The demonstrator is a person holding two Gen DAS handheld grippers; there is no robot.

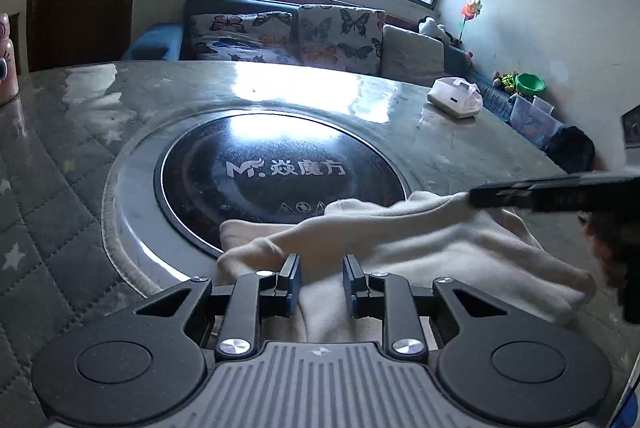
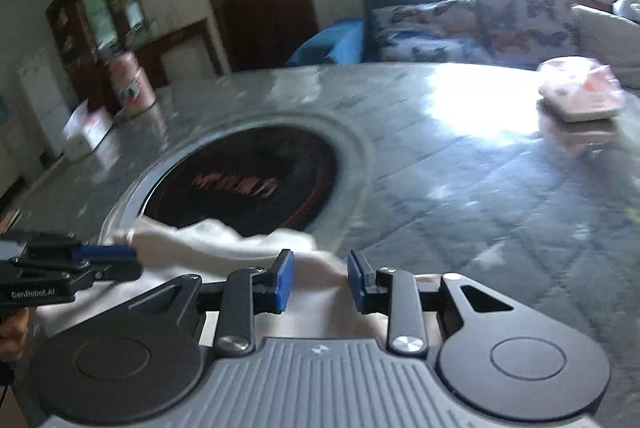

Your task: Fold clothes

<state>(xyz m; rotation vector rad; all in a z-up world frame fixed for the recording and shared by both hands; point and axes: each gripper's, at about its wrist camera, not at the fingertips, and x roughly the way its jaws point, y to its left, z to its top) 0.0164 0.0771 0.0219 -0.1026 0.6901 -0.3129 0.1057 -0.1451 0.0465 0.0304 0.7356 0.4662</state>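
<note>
A cream-white garment [image 1: 420, 240] lies bunched at the near edge of the tabletop [image 1: 460, 143], its far hem draped over the rim of the round black cooktop [image 1: 280, 163] set into the middle. It lies in loose rolls rather than flat, so the fold is probably at an early stage: the cloth needs gathering or spreading before an edge can be brought over.

The left tool [image 1: 321, 284] hangs low over the near part of the garment with its blue pads standing a little apart. Cloth shows below and between them, but the pads do not appear to press on it, so it reads as poised for a pinch. The right tool [image 2: 320, 282] sits likewise over the garment's right end, jaws a little apart with cloth beneath and nothing clamped. In the left wrist view its black fingers reach in from the right over a raised fold, though whether they touch that fold I cannot tell. The right wrist view is blurred.

Placing one tool at each end makes sense: two corners taken together let the cloth be lifted evenly.

Further out, a white tissue box [image 1: 456, 99] rests on the far right of the tabletop, well apart from the work, and a pink bottle [image 2: 132, 85] stands at the far left.
</note>
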